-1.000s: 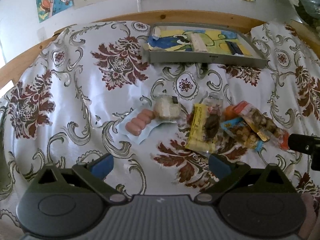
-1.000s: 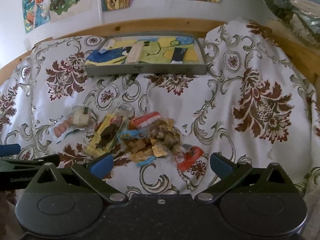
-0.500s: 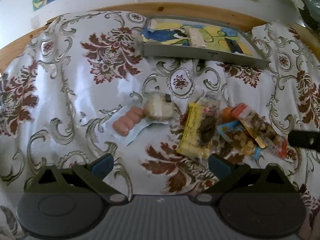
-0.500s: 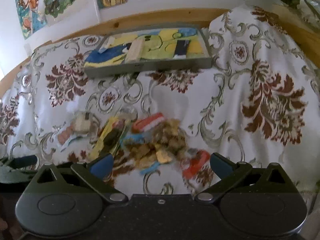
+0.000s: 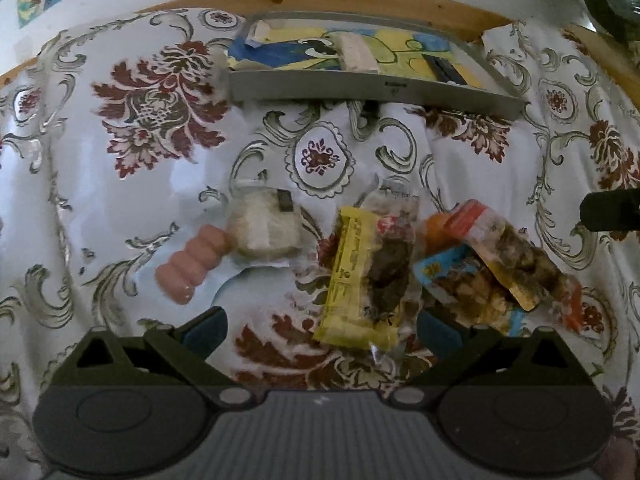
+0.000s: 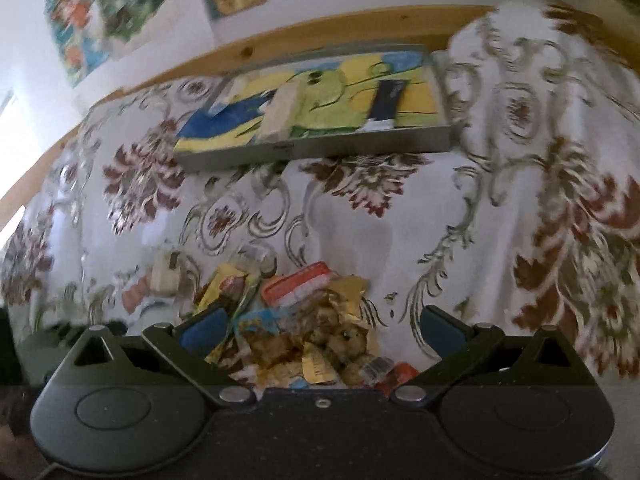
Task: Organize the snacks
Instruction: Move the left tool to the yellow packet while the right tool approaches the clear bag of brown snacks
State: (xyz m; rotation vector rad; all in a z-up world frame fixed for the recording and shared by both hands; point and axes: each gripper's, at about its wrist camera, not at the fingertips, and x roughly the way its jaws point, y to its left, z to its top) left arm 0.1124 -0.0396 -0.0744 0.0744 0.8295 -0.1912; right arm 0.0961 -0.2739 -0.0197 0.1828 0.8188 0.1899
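Several snack packets lie in a loose pile on the flowered cloth. A pack of pink sausages [image 5: 192,270] sits leftmost, with a pale rice cake packet [image 5: 264,226] beside it. Right of those lie a yellow packet [image 5: 366,276] and orange and blue packets of nuts [image 5: 500,268]. My left gripper [image 5: 320,326] hovers open just short of the yellow packet. My right gripper [image 6: 320,328] is open low over the nut packets [image 6: 316,344], which lie between its fingers. A grey tray [image 5: 376,90] with a colourful liner stands at the back, also in the right wrist view [image 6: 320,148].
A pale bar [image 5: 358,54] and a dark bar [image 5: 444,68] lie inside the tray. A wooden edge [image 5: 360,0] runs behind it, with pictures on the wall above. The right gripper's dark tip [image 5: 608,210] shows at the right edge. Bare cloth [image 5: 100,180] spreads to the left.
Both grippers have moved forward and down toward the pile. The right one now has the nut packets between its open fingers; the right wrist view is blurred by motion.
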